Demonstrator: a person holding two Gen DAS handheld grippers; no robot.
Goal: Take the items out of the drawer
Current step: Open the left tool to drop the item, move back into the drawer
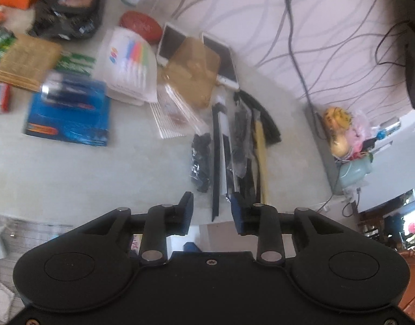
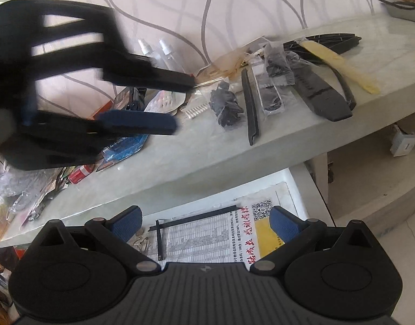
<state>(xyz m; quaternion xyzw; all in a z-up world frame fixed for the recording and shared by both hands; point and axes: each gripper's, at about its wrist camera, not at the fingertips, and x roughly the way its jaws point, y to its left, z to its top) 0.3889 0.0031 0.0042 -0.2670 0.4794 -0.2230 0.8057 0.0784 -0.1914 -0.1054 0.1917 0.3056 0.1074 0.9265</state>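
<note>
Left gripper angled downward, jaws parted and empty — right gripper jaws wide apart

place: home living room | evidence: wave-patterned wallpaper at 1 o'clock; cluttered stone counter; carved wooden furniture at 4 o'clock; open drawer below

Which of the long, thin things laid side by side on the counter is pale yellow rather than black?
The pale yellow strip, lying across the wide black curved piece at the right end of the row. The narrow bar left of it is black.
</note>
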